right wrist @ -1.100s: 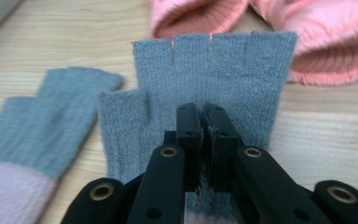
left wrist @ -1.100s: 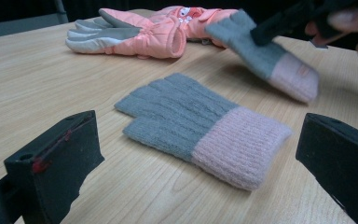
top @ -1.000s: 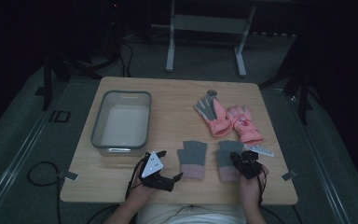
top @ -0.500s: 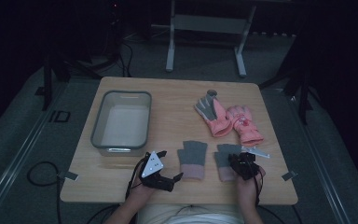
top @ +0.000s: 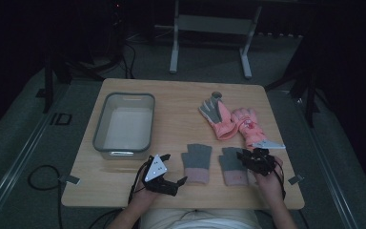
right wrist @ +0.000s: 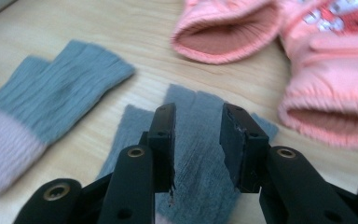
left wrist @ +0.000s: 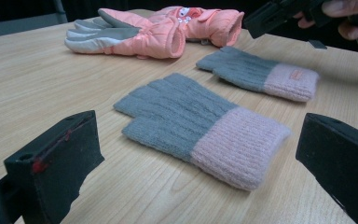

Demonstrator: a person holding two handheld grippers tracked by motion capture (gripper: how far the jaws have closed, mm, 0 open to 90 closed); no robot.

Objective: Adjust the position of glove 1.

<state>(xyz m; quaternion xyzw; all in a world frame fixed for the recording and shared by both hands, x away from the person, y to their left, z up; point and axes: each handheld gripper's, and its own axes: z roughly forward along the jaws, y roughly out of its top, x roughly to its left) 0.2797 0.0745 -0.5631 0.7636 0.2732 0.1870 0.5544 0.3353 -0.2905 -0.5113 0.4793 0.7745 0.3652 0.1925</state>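
Right tongs [right wrist: 196, 135], jaws just opening and holding nothing, are hovering over the right grey glove [right wrist: 200, 154] near the table's [top: 181, 102] front edge; left tongs [left wrist: 191, 154], spread wide, are framing its twin [left wrist: 200, 126].

two grey-pink knit gloves [left wrist: 200, 128] btwn wide-apart left tongs [left wrist: 200, 158], pink gloves [left wrist: 158, 28] behind

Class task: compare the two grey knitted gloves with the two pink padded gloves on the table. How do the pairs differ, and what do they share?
The grey knitted gloves are thin, ribbed and flat, with pale pink cuffs; the pink padded gloves are puffy.
The grey knitted gloves lie apart, near the person; the pink padded gloves lie farther back, touching.
Both pairs rest on the wooden table.
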